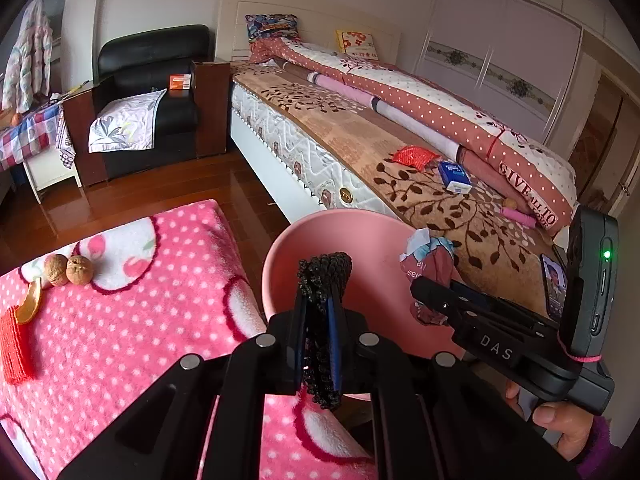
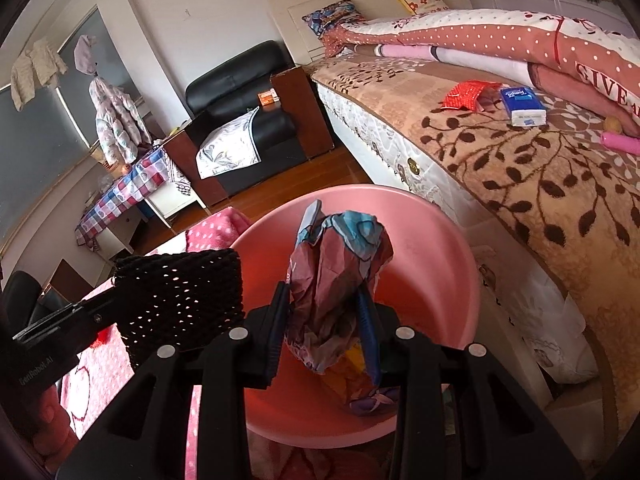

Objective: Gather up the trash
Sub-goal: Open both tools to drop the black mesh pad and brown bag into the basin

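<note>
You've got two walnuts (image 1: 68, 270) on the pink blanket (image 1: 120, 340), one orange peel (image 1: 31, 305), one pink basin (image 2: 440, 248), one crumpled wrapper (image 2: 340, 264), one black mesh piece (image 2: 188, 300), one red packet (image 1: 414, 157), one blue tissue pack (image 1: 454, 176).

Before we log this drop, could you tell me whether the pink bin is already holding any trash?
No, the pink bin shows a bare interior; the crumpled wrapper remains clamped in the right gripper.

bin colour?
Pink, plain, no pattern: the bin. Shows best in the right wrist view.
</note>
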